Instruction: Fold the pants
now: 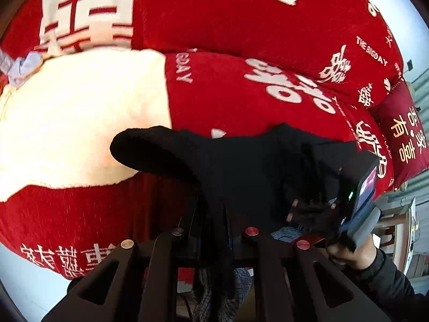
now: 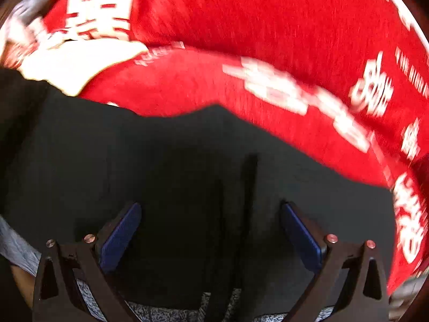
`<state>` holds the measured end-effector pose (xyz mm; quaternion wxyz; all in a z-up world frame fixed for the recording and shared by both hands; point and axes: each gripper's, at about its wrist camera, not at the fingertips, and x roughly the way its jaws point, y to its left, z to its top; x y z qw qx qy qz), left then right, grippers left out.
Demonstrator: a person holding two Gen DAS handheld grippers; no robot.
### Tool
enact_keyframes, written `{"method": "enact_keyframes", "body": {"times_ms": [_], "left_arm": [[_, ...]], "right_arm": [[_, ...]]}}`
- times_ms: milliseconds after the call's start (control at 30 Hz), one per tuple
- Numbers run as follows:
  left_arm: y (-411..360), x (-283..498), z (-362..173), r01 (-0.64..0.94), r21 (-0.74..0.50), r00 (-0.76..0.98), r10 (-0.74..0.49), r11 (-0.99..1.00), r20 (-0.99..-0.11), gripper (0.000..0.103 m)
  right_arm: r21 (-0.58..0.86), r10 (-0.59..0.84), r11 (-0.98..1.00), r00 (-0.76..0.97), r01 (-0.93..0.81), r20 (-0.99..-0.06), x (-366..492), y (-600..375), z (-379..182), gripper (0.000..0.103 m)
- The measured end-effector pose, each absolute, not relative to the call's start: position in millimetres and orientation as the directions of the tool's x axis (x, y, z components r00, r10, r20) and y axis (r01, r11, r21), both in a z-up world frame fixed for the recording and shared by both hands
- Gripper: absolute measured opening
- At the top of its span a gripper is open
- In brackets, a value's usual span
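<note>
The black pants (image 1: 236, 171) hang in a bunched fold from my left gripper (image 1: 214, 230), which is shut on the fabric; the cloth hides its fingertips. The lifted fold stands above the red bedspread (image 1: 241, 26). In the right wrist view the pants (image 2: 161, 155) lie spread flat and dark over the bed. My right gripper (image 2: 211, 230) hovers over them, open, and its blue pads (image 2: 120, 236) stand wide apart with nothing pinched. In the left wrist view the right gripper (image 1: 311, 209) shows at the far right, held by a hand (image 1: 351, 252).
The red bedspread with white characters covers the bed, with a cream patch (image 1: 80, 123) at the left. A dark red pillow (image 1: 399, 128) lies at the right. Grey patterned cloth (image 2: 171, 314) shows at the bottom. Wooden furniture (image 1: 402, 225) stands beyond the bed's right edge.
</note>
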<state>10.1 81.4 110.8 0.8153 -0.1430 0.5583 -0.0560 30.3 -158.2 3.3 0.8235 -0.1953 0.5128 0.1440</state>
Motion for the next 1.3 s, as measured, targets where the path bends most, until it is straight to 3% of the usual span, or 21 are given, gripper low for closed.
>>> {"method": "enact_keyframes", "body": {"times_ms": [400, 700, 1033, 1300], "left_arm": [[31.9, 18.9, 165.8, 0.025, -0.277, 0.423, -0.261, 0.961, -0.868, 0.013], [-83.9, 54.8, 203.4, 0.216, -0.249, 0.416, -0.320, 0.944, -0.851, 0.013], [-251.9, 89.6, 149.7, 0.386, -0.202, 0.250, -0.313, 0.900, -0.916, 0.013], [-306.7, 114.8, 75.7, 0.353, -0.185, 0.151, -0.251, 0.917, -0.956, 0.017]], "right_arm": [[-0.126, 0.083, 0.935, 0.550, -0.333, -0.831, 24.7, -221.3, 75.3, 0.103], [-0.080, 0.037, 0.980, 0.567, -0.181, -0.823, 29.3, -298.8, 90.8, 0.103], [-0.071, -0.058, 0.997, 0.540, -0.003, -0.840, 15.7, -402.9, 69.6, 0.103], [0.005, -0.041, 0.996, 0.505, 0.089, -0.862, -3.9, -463.8, 50.7, 0.103]]}}
